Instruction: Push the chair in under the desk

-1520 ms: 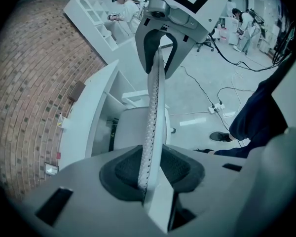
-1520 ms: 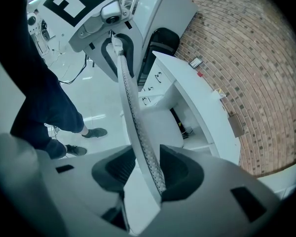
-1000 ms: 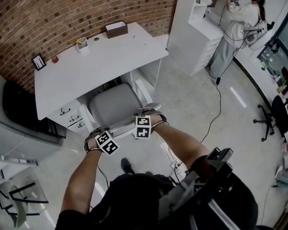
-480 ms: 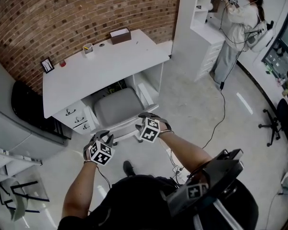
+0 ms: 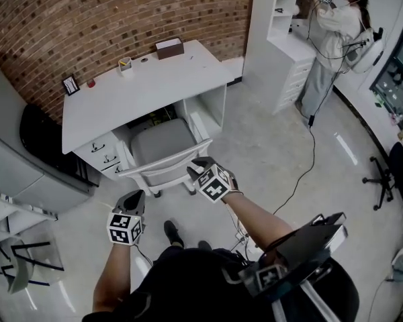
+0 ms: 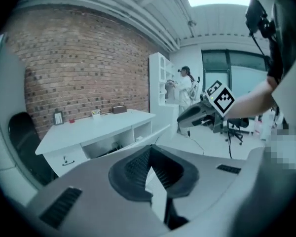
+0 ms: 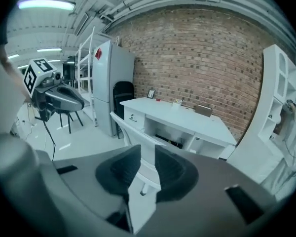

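Note:
The chair (image 5: 162, 143), grey seat and white back frame, stands in the desk's knee space, with its back rail (image 5: 164, 165) just outside the white desk (image 5: 141, 89). My left gripper (image 5: 136, 194) hangs clear of the chair, low and to the left; its jaws are shut with nothing between them (image 6: 149, 163). My right gripper (image 5: 196, 165) hovers just short of the rail's right end, not touching it. Its jaws (image 7: 147, 167) have just been closing; a narrow gap remains and holds nothing. Through that gap the chair back (image 7: 133, 130) shows ahead.
A brown box (image 5: 168, 47), a cup (image 5: 125, 66) and a small frame sit on the desk. White shelving (image 5: 275, 32) with a person (image 5: 329, 39) stands at the right, a cable (image 5: 302, 159) trailing across the floor. A grey cabinet (image 5: 13, 153) is on the left.
Both grippers have come off the chair back and drawn away from it, the left furthest. The left jaws have shut. The chair now sits further under the desk.

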Demonstrator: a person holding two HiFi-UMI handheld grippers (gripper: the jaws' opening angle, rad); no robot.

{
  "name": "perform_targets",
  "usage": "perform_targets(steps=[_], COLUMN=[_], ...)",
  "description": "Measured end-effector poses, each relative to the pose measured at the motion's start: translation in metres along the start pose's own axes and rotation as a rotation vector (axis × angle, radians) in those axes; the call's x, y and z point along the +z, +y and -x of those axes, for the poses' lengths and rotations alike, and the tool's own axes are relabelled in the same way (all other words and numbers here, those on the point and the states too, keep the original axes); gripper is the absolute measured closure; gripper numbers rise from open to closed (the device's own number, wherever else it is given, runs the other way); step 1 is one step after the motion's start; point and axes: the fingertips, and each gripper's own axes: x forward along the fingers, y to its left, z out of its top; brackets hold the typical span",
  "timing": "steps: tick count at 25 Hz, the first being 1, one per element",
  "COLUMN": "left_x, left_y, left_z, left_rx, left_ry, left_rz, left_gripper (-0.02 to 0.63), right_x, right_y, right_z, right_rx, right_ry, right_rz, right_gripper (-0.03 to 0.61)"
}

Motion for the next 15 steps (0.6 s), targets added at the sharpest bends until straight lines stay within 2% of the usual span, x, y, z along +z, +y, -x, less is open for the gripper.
perform_targets(steps=[2,5,8,10,12,15], left_x=[0.009,0.016,0.025,0.035,0.046,0.058], left_y=[-0.003,-0.001,0.000,0.006,0.012,0.018], left_z=[0.018,0.046,0.067,0.078,0.087,0.096], left_rx=[0.018,0.054,0.091,0.129,0.158,0.174], left_ry=[-0.064,-0.120,-0.141,-0.164,-0.181,-0.203], left_rz=[0.076,0.156,0.161,0.161,0.156,0.137], left_gripper=[0.605,0.606,0.606,0.606,0.606,0.606], right_x=[0.008,0.019,0.028,0.037,0.044,0.057], right_y=[-0.002,-0.001,0.001,0.008,0.016,0.027], right_z=[0.012,0.027,0.042,0.051,0.060,0.068], right_rx=[-0.013,-0.018,-0.012,0.027,0.044,0.018], right_ry=[-0.044,-0.100,-0.148,-0.186,-0.214,-0.236], right_rz=[-0.025,-0.081,-0.147,-0.190,-0.196,-0.180], right_gripper=[0.520,0.541,0.557,0.560,0.563,0.569])
